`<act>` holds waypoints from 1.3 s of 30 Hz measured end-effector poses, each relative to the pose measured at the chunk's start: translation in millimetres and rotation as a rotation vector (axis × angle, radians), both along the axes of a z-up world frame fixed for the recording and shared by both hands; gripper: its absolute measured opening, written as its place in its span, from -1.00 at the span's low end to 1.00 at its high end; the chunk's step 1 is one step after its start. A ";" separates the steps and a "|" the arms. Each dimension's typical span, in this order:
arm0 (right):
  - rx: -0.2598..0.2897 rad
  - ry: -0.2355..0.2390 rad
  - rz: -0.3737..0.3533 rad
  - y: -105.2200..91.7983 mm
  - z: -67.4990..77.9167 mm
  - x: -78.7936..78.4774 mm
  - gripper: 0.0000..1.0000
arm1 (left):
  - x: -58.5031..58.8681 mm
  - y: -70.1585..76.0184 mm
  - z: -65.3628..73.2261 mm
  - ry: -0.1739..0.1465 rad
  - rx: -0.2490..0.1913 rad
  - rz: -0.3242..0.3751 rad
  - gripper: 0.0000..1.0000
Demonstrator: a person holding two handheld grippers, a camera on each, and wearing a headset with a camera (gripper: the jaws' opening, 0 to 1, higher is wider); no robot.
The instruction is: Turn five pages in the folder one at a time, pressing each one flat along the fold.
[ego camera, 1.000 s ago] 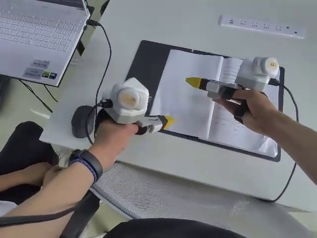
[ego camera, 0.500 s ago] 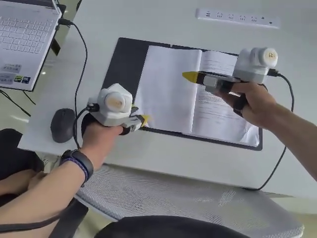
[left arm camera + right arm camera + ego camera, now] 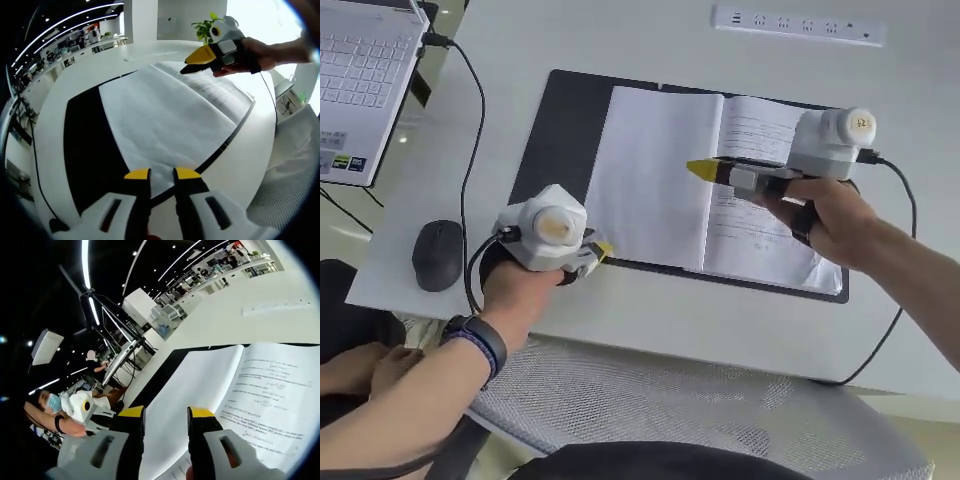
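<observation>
Folder (image 3: 560, 130) open; your right gripper (image 3: 695, 168) hovers by the fold, fingers parted, empty; left gripper (image 3: 602, 247) fingers narrow, empty. Likely next: press fold flat.

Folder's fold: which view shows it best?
Head view: the fold runs full length between the blank page and printed page, crossed by the right gripper. The left gripper view shows the fold far and foreshortened; the right gripper view shows the fold just beyond the jaws.

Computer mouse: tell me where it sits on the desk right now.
In the head view the black computer mouse lies near the left edge of the desk, nearer the person than the laptop and just left of the left tool.
</observation>
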State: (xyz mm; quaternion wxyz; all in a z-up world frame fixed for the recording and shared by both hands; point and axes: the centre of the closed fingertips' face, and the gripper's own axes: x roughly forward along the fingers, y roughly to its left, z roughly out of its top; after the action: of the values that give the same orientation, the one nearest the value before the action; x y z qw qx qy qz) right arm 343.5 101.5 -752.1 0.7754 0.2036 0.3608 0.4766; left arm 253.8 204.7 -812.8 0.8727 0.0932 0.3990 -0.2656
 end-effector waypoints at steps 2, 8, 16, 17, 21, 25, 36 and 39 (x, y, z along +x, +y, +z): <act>-0.004 0.005 0.009 0.8 -3.8 -1.2 -0.40 | 0.0 0.0 0.3 -0.002 0.002 0.002 -0.69; 0.004 0.019 0.030 3.8 -12.2 -1.3 -0.47 | -0.4 0.5 0.7 -0.006 0.013 -0.002 -0.67; 0.031 0.045 0.033 3.7 -25.2 -1.4 -0.56 | -2.3 2.1 1.6 -0.012 0.010 0.004 -0.67; 0.030 0.048 0.035 3.7 -26.7 -2.3 -0.57 | -2.4 2.4 1.6 -0.012 0.008 0.006 -0.66; 0.045 0.054 0.035 3.4 -29.1 -5.1 -0.65 | -2.8 3.0 1.7 -0.009 0.005 0.009 -0.66; 0.063 0.066 0.022 0.1 -32.7 -2.1 -0.81 | -4.5 2.1 2.7 0.002 -0.039 0.025 -0.58; 0.073 0.065 0.018 -1.0 -34.3 -0.9 -0.95 | -4.6 -0.8 2.4 0.003 -0.044 0.024 -0.52; 0.073 0.066 0.016 -1.7 -35.5 0.2 -1.00 | -4.3 -1.0 2.4 0.004 -0.041 0.025 -0.53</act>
State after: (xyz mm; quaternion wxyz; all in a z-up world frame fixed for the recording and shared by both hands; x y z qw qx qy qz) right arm 343.6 99.8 -787.6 0.7512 0.2445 0.3702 0.4887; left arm 249.5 203.6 -810.4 0.8769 0.0700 0.3962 -0.2630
